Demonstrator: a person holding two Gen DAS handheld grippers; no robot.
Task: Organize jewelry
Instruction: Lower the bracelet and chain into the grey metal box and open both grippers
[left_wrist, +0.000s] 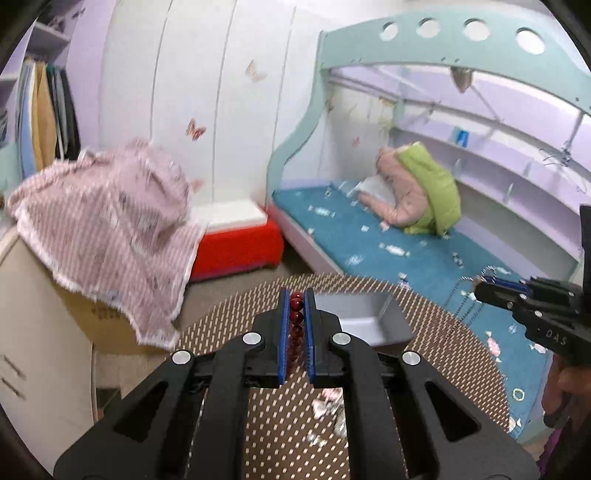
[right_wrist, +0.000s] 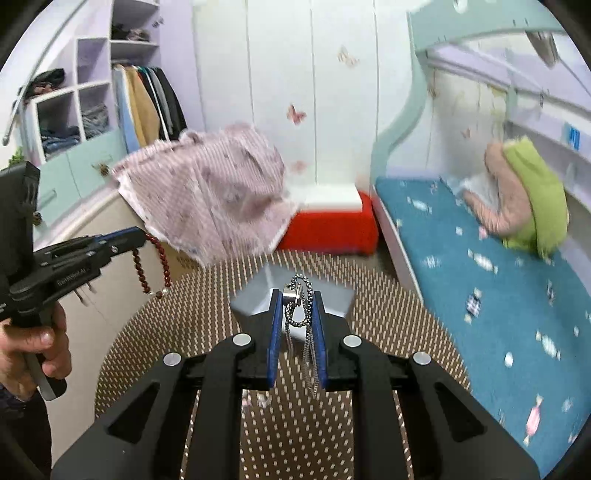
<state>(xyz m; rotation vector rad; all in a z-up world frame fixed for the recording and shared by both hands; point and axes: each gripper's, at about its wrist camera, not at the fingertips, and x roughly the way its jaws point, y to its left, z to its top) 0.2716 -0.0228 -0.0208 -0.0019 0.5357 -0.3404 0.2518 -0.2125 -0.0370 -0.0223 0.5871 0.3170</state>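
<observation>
My left gripper (left_wrist: 296, 295) is shut on a dark red bead bracelet (left_wrist: 296, 317), held above the round dotted table (left_wrist: 229, 321). In the right wrist view the left gripper (right_wrist: 138, 236) shows at the left with the bracelet (right_wrist: 153, 264) hanging from its tips. My right gripper (right_wrist: 297, 295) is shut on a silver chain necklace (right_wrist: 301, 306) with a small metal pendant, above a grey open box (right_wrist: 266, 291). In the left wrist view the right gripper (left_wrist: 480, 286) is at the right with the chain (left_wrist: 460, 295) dangling; the grey box (left_wrist: 369, 317) lies ahead.
A pink striped cloth (left_wrist: 107, 221) covers a cardboard box at the left. A red and white stool (left_wrist: 240, 243) stands behind the table. A bed with a blue cover (left_wrist: 424, 258) is on the right. Small pale items (left_wrist: 328, 406) lie on the table near me.
</observation>
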